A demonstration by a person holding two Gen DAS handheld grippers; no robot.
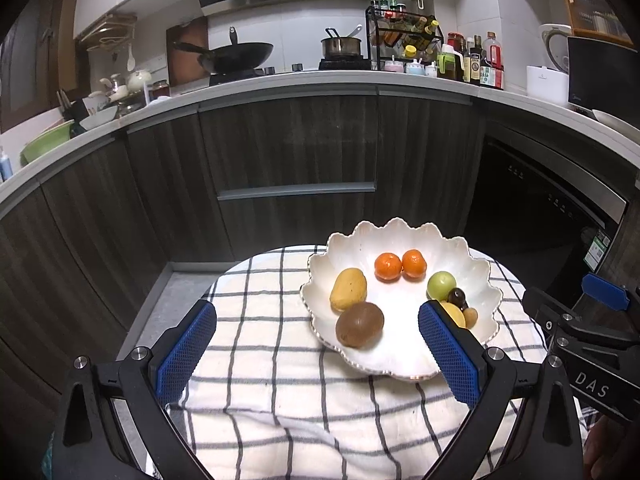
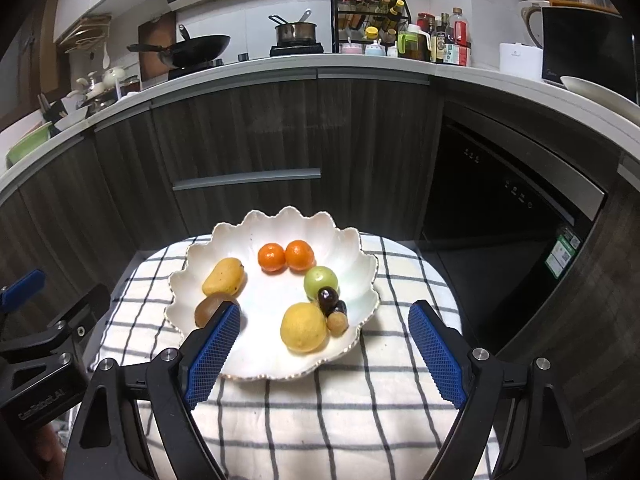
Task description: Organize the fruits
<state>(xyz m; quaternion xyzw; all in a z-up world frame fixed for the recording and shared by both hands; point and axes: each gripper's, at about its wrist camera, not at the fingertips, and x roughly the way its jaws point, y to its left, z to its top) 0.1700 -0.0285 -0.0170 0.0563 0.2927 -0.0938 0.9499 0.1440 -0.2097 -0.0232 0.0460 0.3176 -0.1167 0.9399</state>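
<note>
Eight fruits sit in the scalloped white plate (image 2: 360, 276) at the centre of my right wrist view: a mango (image 2: 223, 277) at its left, a brown kiwi (image 2: 208, 309) below it, two tangerines (image 2: 285, 256) touching at the top, a green fruit (image 2: 320, 282) to their lower right, then a dark plum (image 2: 329, 300), a small tan longan (image 2: 337, 323) and a lemon (image 2: 303, 327) bunched together low on the right. The plate rests on a checked cloth (image 2: 320, 408).

My right gripper (image 2: 324, 344) is spread wide and holds nothing, hanging over the near rim. My left gripper (image 1: 318, 348) is likewise spread and empty, its right finger covering part of the lemon in that view.

My worry is the tight cluster. If I close on the lemon, a finger may nudge the plum or longan, and either, being round, could roll over the shallow rim. The kiwi lies close to my right gripper's left finger, so a careless descent might knock it. The cloth looks soft and rumpled, so pressing on the rim could tip the plate. Both tools are near each other and could collide.
</note>
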